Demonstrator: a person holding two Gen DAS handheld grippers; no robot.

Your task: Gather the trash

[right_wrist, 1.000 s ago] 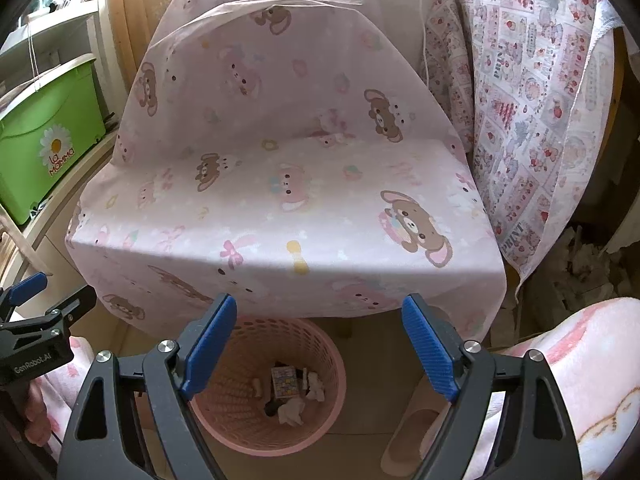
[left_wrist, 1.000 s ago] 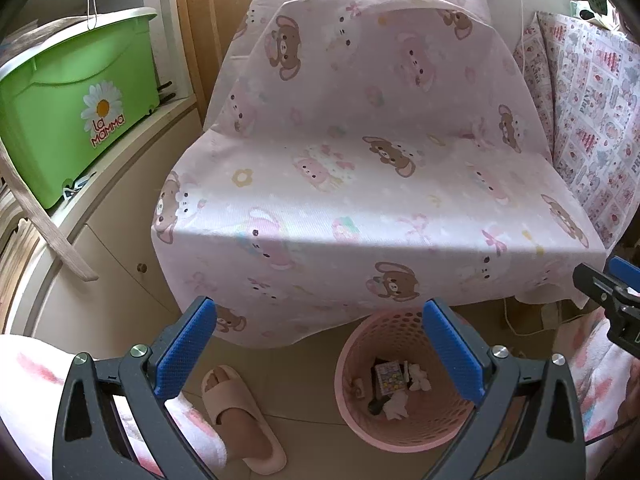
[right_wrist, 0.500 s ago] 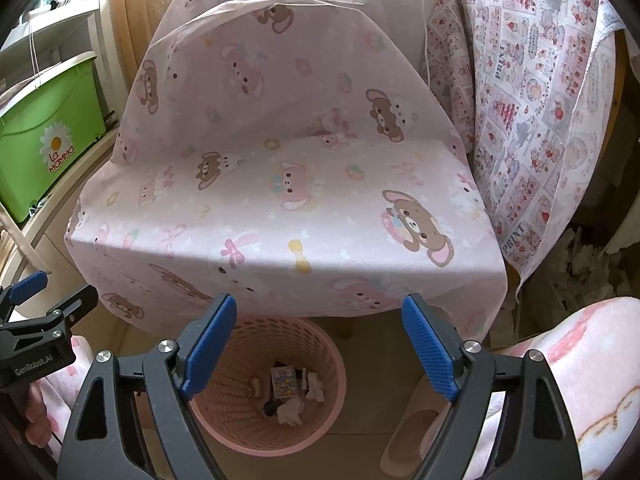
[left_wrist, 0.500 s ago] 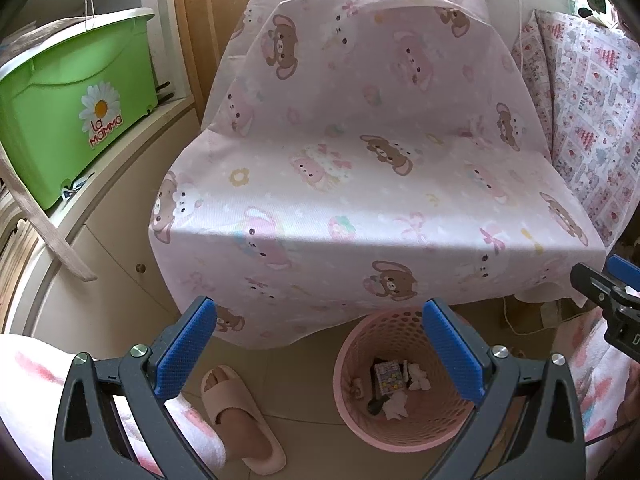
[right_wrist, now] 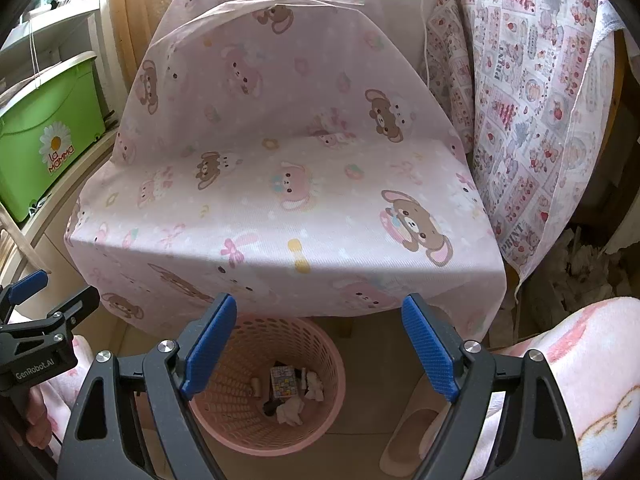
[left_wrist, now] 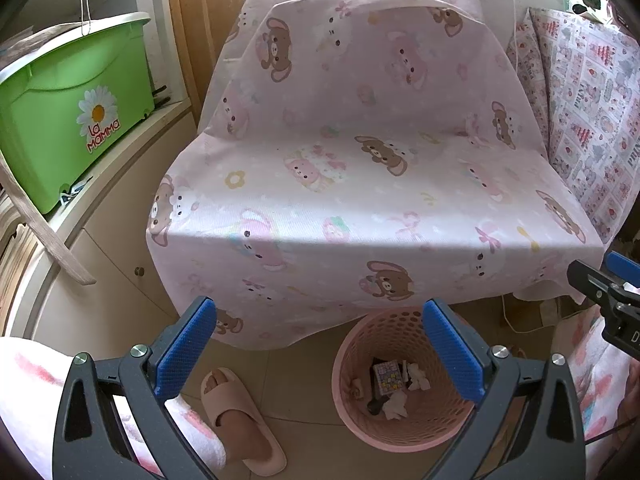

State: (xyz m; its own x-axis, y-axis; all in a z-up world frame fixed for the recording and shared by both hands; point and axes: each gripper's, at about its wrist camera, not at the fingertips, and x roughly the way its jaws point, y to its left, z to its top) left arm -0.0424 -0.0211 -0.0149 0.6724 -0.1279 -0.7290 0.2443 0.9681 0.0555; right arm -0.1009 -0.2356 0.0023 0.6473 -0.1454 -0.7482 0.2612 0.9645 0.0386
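A pink mesh trash basket (left_wrist: pixel 352 364) (right_wrist: pixel 320 344) stands on the floor below the front edge of a chair draped in pink bear-print cloth (left_wrist: pixel 360 184) (right_wrist: pixel 280 200). Inside lie crumpled white tissues (left_wrist: pixel 396 404) (right_wrist: pixel 290 410), a small patterned carton (left_wrist: pixel 386 376) (right_wrist: pixel 284 380) and dark scraps. My left gripper (left_wrist: pixel 318 344) hangs open above the basket's left side, nothing between its blue pads. My right gripper (right_wrist: pixel 318 344) is also open and empty over the basket. Each gripper shows at the edge of the other's view.
A green storage box (left_wrist: pixel 68 112) sits on a white cabinet shelf (left_wrist: pixel 120 148) at the left. A second patterned cloth (right_wrist: pixel 532 112) hangs at the right. The person's slippered foot (left_wrist: pixel 240 420) rests left of the basket, with legs in a pink fleece robe (right_wrist: pixel 580 380) on both sides.
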